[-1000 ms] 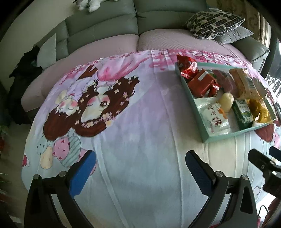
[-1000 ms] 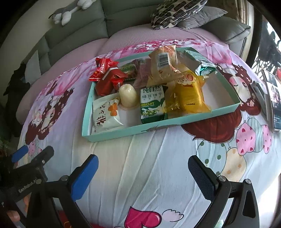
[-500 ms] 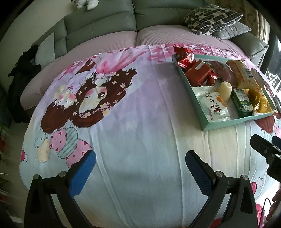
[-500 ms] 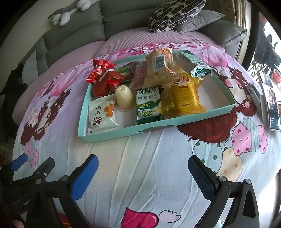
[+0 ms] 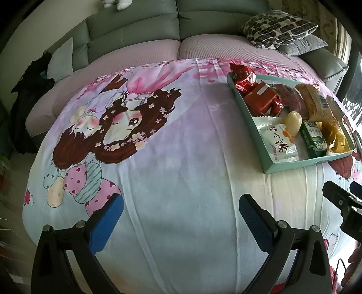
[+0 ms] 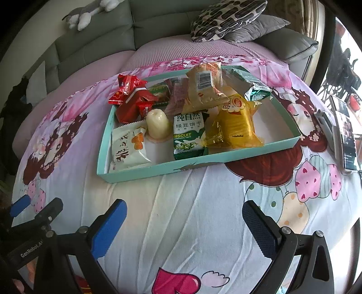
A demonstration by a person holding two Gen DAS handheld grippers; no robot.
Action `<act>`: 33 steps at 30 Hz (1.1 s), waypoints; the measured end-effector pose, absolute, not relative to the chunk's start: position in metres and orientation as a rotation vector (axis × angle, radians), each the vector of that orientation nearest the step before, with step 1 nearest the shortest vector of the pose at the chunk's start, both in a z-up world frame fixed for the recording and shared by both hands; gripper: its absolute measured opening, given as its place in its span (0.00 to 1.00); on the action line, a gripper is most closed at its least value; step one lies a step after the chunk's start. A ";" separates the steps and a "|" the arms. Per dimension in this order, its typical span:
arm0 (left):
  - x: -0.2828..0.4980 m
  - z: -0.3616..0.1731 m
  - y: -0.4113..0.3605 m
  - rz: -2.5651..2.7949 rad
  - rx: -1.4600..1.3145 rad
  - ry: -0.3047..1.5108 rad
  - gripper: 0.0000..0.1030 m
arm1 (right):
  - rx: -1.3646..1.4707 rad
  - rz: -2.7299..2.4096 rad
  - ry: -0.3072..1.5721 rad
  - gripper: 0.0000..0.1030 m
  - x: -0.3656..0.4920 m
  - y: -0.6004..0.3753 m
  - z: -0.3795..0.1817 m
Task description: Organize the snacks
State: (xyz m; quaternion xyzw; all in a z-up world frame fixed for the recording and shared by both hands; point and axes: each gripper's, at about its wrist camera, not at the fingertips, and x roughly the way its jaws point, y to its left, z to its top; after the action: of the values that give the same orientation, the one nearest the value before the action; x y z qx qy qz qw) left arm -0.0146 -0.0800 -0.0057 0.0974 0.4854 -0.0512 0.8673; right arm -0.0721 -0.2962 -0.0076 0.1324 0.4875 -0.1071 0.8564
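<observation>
A teal tray (image 6: 158,168) sits on the cartoon-print cloth and holds several snacks: a white packet (image 6: 127,148), a cream jelly cup (image 6: 157,124), a green biscuit pack (image 6: 187,135), a yellow packet (image 6: 234,125), red wrappers (image 6: 133,99) and a tan bread bag (image 6: 204,87). The tray also shows at the right of the left wrist view (image 5: 294,166). My right gripper (image 6: 184,222) is open and empty, in front of the tray's near wall. My left gripper (image 5: 181,218) is open and empty over bare cloth, left of the tray.
A grey sofa (image 5: 135,29) with patterned cushions (image 6: 226,17) lies behind the cloth. Phones or tablets (image 6: 344,133) lie at the right edge of the cloth. A plush toy (image 6: 88,13) sits on the sofa back. A dark garment (image 5: 29,90) hangs at left.
Both grippers have drawn back and risen slightly, so the tray sits a little farther off in both views. Nothing in the tray has moved. Both grippers stay open.
</observation>
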 end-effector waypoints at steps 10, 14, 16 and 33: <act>-0.012 -0.005 -0.078 -0.096 0.197 1.016 0.99 | 0.273 -0.240 1.028 1.00 -0.073 -0.299 -0.007; -0.012 -0.004 -0.078 -0.094 0.193 1.012 0.99 | 0.267 -0.242 1.025 1.00 -0.073 -0.297 -0.005; -0.012 -0.004 -0.077 -0.093 0.190 1.012 0.99 | 0.266 -0.242 1.025 1.00 -0.073 -0.297 -0.005; -0.009 -0.004 -0.076 -0.095 0.165 1.026 0.99 | 0.255 -0.236 1.030 1.00 -0.071 -0.296 -0.006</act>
State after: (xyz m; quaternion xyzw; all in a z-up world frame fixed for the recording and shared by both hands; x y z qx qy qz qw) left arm -0.0091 -0.0756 -0.0045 0.0790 0.4899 -0.0454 0.8670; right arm -0.0714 -0.2958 -0.0059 0.1215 0.4901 -0.1124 0.8558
